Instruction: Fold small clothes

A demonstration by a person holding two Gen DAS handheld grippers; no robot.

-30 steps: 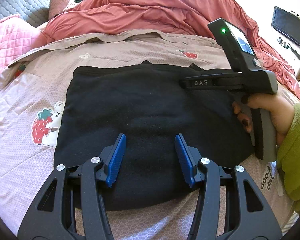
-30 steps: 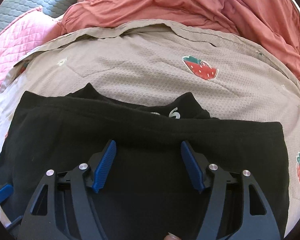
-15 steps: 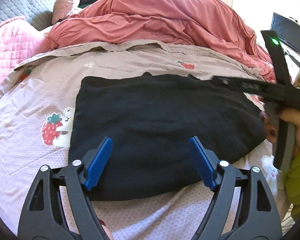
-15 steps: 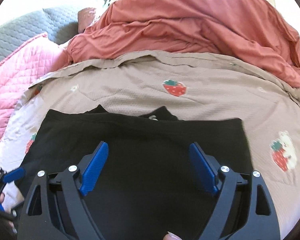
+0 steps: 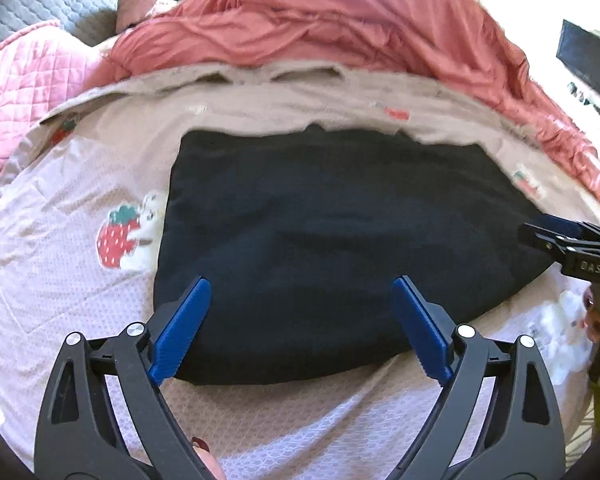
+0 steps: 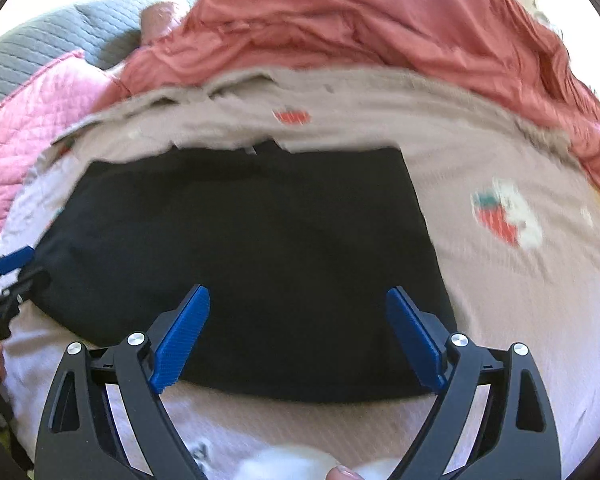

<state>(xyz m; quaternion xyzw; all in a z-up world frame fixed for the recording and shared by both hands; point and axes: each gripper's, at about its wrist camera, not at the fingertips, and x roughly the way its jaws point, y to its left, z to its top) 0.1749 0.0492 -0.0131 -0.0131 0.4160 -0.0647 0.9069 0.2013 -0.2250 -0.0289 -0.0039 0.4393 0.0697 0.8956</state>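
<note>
One black knit garment (image 5: 340,240) lies flat on the mauve strawberry-print bed sheet (image 5: 60,280), folded into a compact rectangle with straight side edges; a collar or tab shows at its 12 o'clock edge. The left gripper (image 5: 300,328) hangs over the garment's 6 o'clock hem, its blue-padded jaws opening wide with nothing pinched between them; cloth lies beneath, not in, the gap. The right gripper (image 6: 298,336) is likewise opening over the hem toward the garment's 5 o'clock corner, gripping nothing. In the left view its black body shows at 3 o'clock, beside the garment's right edge. A rumpled salmon-red duvet (image 5: 340,28) is heaped at 12 o'clock and a pink quilted cover (image 5: 24,80) lies at 10 o'clock. Judgement: at least one fold appears complete and released; a further halving fold, or setting the piece aside, may remain.
</note>
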